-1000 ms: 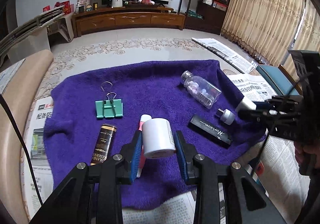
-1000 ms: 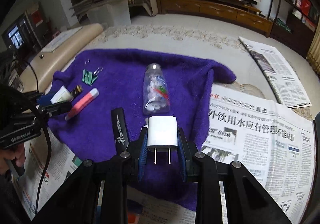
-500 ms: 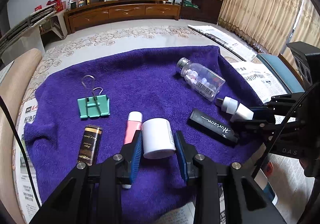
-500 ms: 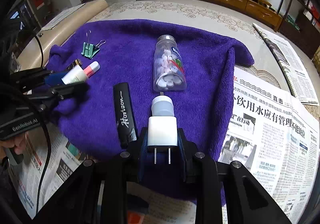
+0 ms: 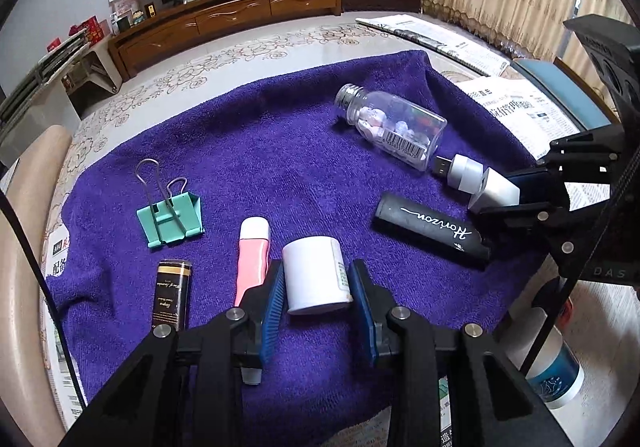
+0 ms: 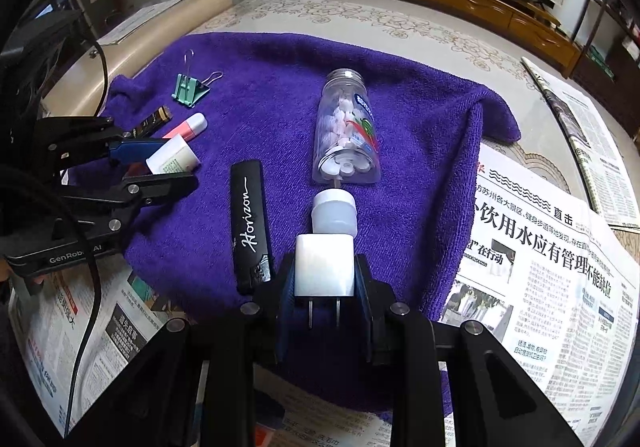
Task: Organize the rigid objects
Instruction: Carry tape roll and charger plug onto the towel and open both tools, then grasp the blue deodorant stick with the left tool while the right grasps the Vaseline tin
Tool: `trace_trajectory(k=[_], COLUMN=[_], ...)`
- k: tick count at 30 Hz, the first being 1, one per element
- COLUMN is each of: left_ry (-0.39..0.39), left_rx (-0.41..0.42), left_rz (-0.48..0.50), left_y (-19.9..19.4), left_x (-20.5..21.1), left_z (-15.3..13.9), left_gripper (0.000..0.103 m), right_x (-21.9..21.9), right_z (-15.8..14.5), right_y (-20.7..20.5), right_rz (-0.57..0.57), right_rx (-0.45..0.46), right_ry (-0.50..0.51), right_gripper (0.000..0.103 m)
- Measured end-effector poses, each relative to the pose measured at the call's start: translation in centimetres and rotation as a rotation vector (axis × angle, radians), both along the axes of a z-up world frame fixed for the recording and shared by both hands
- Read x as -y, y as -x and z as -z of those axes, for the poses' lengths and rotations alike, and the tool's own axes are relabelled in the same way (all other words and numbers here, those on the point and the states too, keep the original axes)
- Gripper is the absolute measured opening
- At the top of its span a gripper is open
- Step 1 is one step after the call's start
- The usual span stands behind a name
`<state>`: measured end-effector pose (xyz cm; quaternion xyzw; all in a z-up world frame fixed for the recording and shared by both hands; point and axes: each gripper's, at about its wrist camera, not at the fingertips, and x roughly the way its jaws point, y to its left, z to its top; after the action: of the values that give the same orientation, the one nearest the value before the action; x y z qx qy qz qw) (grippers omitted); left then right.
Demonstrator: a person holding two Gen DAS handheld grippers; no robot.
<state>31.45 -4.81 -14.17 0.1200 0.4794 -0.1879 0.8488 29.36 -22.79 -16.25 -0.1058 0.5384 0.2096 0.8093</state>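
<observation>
Lower and closer than a second ago, both pairs of tongs now hang just over the purple towel (image 5: 280, 151), the white charger having come down to lie just behind the clear pill bottle. At lower centre of the left view, the left tongs (image 5: 318, 283) are clamped on one white pill bottle (image 5: 314, 275), its flat end facing the camera. At lower centre of the right view, the right tongs (image 6: 325, 275) are closed tight on one white charger (image 6: 325, 265), two prongs pointing back at the lens, a rounded white adapter (image 6: 334, 213) plugged into its far end. Five things lie loose on the towel: one clear pill bottle (image 5: 394, 127) on its side at upper right of the left view, one black case (image 5: 430, 229) lettered "Horizon" below it, one pink tube (image 5: 254, 255) just left of the tongs, one black-and-gold tube (image 5: 172, 297) further left, and one green binder clip (image 5: 170, 219) at centre left. Newspapers (image 6: 552, 259) cover the floor around the towel. One white-and-blue bottle (image 5: 554, 375) stands at lower right of the left view.
</observation>
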Motion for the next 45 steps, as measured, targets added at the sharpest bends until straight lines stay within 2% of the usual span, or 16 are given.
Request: trace_trajectory(k=[2,4,6,8,10,14,17,19,21,22,24,28,30,35,41,45], left_ry=[-0.014,-0.028,-0.043,-0.035,-0.024,0.013,0.035,0.054,0.065,0.081,0.131,0.178,0.168,0.160,0.127,0.090], left_rx=[-0.007,-0.011,-0.019,-0.030,-0.031,0.008,0.033,0.038,0.035,0.039,0.042,0.061,0.052,0.024,-0.012,-0.026], left_rz=[0.005,0.005,0.004,0.003,0.003,-0.011,-0.038,-0.062,-0.088,-0.103,-0.136,-0.198,-0.212,-0.207,-0.214,-0.230], left_y=[0.1,0.1,0.2,0.2,0.3,1.5,2.7,3.8,4.7,5.4,6.8,9.4,10.6,12.3,12.7,12.1], left_x=[0.1,0.2,0.1,0.0,-0.2,-0.8,-1.3,-1.7,-2.0,-2.3,-2.9,-3.1,-2.0,1.3,5.2,6.6], left_z=[-0.1,-0.1,-0.1,-0.2,-0.6,-2.2,-3.3,-3.9,-4.3,-4.7,-5.4,-6.7,-6.6,-5.1,-2.5,-0.5], left_gripper=[0.033,0.039,0.051,0.053,0.056,0.071,0.085,0.089,0.101,0.103,0.103,0.103,0.103,0.103,0.103,0.103], right_x=[0.1,0.2,0.4,0.5,0.5,0.8,1.3,1.8,2.4,2.7,3.5,5.8,7.0,10.9,13.4,14.4], right_z=[0.0,-0.1,-0.1,-0.3,-0.5,-1.6,-3.3,-4.5,-5.7,-6.1,-6.9,-7.3,-6.9,-4.7,-3.4,-3.1], right_y=[0.1,0.1,0.0,0.1,0.3,1.0,2.1,3.2,4.7,5.2,6.8,10.2,11.6,13.6,14.4,14.3], right_rz=[-0.004,-0.007,-0.005,-0.008,-0.011,0.006,0.028,0.047,0.069,0.080,0.109,0.175,0.223,0.352,0.426,0.445], right_rx=[-0.004,-0.008,-0.024,-0.038,-0.039,-0.024,0.017,0.044,0.077,0.089,0.114,0.147,0.157,0.130,0.149,0.133], right_ry=[0.001,0.000,-0.009,-0.019,-0.020,-0.039,-0.074,-0.089,-0.091,-0.089,-0.097,-0.090,-0.073,-0.149,-0.061,-0.078], right_gripper=[0.027,0.028,0.029,0.033,0.042,0.048,0.064,0.080,0.090,0.097,0.103,0.103,0.103,0.103,0.103,0.103])
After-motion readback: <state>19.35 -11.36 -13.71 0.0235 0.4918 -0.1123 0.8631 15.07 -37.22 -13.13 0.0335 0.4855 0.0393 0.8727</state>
